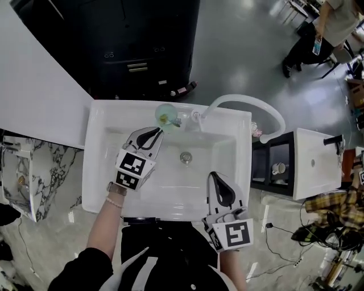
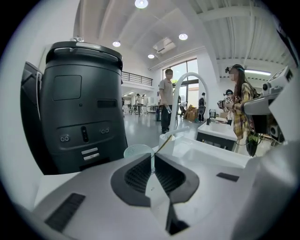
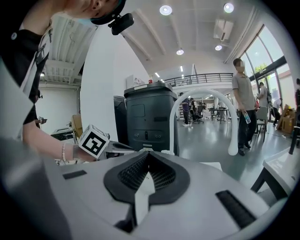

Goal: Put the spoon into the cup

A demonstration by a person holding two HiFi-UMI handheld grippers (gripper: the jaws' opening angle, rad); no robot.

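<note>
Spoon (image 2: 164, 145) leans in the cup (image 2: 138, 151) on the sink (image 1: 94, 170) ledge — light, stiff, best taken by its thin handle. My left claw (image 2: 152, 158) pinches the cup's rim; the right claw (image 3: 147, 153) is pressed together, empty.

The room is bright. Round ceiling lights (image 2: 141, 3) shine from above, and daylight comes in through big windows (image 3: 275, 54). The grey floor (image 1: 244, 51) is shiny and shows pale glare. The white sink (image 1: 102, 170) looks very bright, with only soft shadows. Both gripper views bend at the edges and go dark in all 4 corners. The cup (image 2: 138, 151) looks a little blurry.
</note>
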